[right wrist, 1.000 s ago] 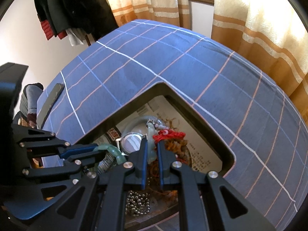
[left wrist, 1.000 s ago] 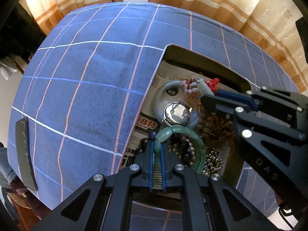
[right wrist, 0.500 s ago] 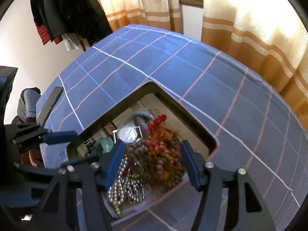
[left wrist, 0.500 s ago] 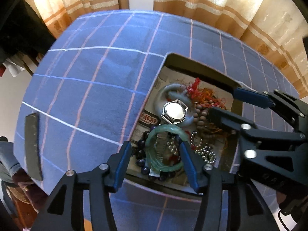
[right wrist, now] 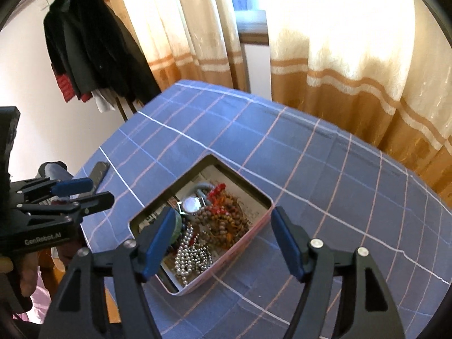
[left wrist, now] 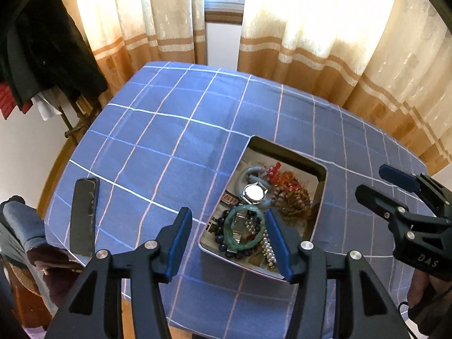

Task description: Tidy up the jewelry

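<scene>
Both tongs have pulled back high above the tabletop (left wrist: 158, 130), jaws wide apart and holding nothing (a second ago each was shut down in the tin (left wrist: 320, 175)). The green bangle (left wrist: 243, 227) and watch (left wrist: 253, 192) lie inside, at 5 o'clock, so sorting looks finished. Right tongs (left wrist: 370, 183) read "DAS", left tongs (right wrist: 84, 192) "GenRobot.AI".

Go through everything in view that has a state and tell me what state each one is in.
left hand-held gripper: open, empty, above the tin's near edge
right hand-held gripper: open, empty
tin box: lidless, holding jewelry
green bangle: flat in the tin
watch: face up
phone: flat on the tablecloth
</scene>
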{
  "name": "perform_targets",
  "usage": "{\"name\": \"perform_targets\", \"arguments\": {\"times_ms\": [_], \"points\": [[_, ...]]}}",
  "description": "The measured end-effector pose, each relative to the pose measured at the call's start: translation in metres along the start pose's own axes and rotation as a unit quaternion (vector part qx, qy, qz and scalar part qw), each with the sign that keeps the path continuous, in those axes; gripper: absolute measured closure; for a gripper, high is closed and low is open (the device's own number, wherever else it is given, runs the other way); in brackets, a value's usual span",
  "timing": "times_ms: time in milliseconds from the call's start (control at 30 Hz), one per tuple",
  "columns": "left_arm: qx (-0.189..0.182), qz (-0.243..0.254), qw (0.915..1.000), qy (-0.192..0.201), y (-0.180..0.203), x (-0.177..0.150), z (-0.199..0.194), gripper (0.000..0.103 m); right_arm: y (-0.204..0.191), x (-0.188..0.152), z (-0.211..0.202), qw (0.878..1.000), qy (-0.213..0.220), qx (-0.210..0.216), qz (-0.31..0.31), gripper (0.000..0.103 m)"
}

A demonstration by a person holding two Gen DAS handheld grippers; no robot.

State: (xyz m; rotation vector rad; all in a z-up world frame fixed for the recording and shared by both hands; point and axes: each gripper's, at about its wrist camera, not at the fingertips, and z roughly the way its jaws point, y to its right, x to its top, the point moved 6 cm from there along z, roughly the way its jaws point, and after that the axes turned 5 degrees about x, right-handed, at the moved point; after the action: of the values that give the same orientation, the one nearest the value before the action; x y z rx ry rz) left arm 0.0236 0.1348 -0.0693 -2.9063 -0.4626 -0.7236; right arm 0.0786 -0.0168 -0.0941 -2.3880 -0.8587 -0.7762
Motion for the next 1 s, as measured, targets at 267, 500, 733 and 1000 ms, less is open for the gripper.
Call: {"name": "perform_targets", "arguments": {"times_ms": [267, 500, 733, 1000], "points": [[0.007, -0.001, 1.0, 0.005, 0.0026, -0.0029, -0.005, 0.048, -0.0029, -0.0008, -0.004, 1.0, 0.008, 0.007, -0.006, 0.028], [0.01, -0.004, 0.9999, 0.006, 0.0015, -0.0039, -0.0066, 0.048, -0.0053, -0.0011, -0.0083, 1.0, 0.011, 0.011, -0.012, 0.028], [0.011, -0.004, 0.9999, 0.005, 0.0021, -0.004, -0.0063, 0.048, -0.005, -0.0012, -0.0083, 1.0, 0.011, 0.013, -0.011, 0.028], [0.011, -0.003, 0.9999, 0.003, 0.0021, -0.0046, -0.0061, 0.048, -0.0064, -0.0008, -0.0086, 1.0, 0.013, 0.013, -0.01, 0.028]]}}
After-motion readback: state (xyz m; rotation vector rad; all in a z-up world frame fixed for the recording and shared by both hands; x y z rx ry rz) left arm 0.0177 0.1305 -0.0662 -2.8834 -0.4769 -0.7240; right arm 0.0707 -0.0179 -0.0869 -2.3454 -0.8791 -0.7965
